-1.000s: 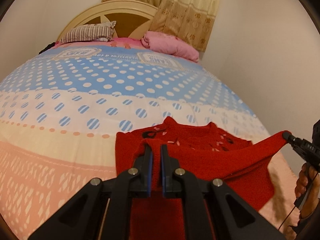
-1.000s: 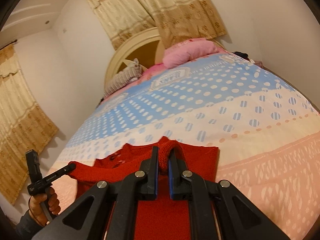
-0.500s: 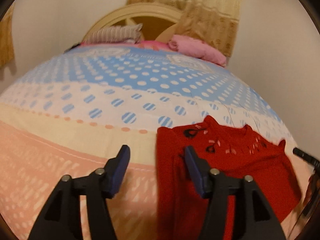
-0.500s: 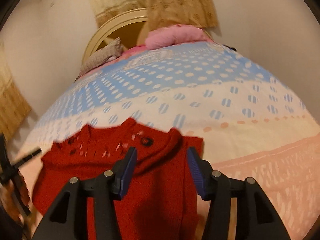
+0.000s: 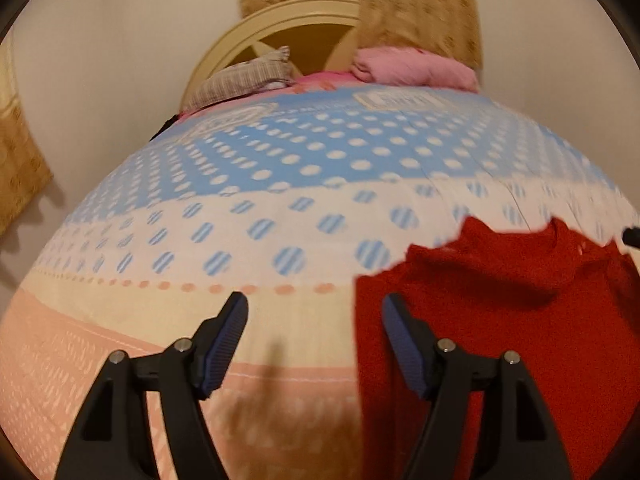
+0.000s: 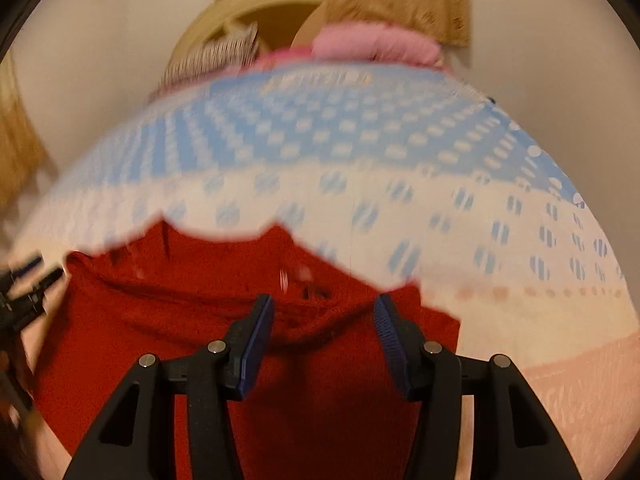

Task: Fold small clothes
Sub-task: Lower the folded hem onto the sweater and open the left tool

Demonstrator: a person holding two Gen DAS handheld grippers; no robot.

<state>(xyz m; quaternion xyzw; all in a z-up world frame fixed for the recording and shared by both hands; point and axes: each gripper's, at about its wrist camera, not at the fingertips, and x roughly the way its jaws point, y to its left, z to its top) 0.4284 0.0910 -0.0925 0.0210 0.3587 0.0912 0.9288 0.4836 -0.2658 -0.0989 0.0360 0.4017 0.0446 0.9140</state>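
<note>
A small red knitted sweater (image 5: 500, 320) lies on the bed, folded over itself, its neckline toward the headboard. It also shows in the right wrist view (image 6: 200, 328). My left gripper (image 5: 316, 320) is open and empty, over the bedspread just left of the sweater's left edge. My right gripper (image 6: 324, 320) is open and empty, above the sweater's right half near a raised fold. The left gripper's tip shows at the left edge of the right wrist view (image 6: 28, 280). Both views are blurred.
The bed (image 5: 200, 300) has a bedspread with blue, white and peach dotted bands. A striped pillow (image 5: 244, 80) and a pink pillow (image 5: 416, 66) lie by the cream headboard (image 5: 280, 28). Beige curtains (image 5: 420, 4) hang behind.
Both grippers were shut on the sweater's edge one second ago; both have opened and let it drop. The left gripper has shifted left, off the sweater.
</note>
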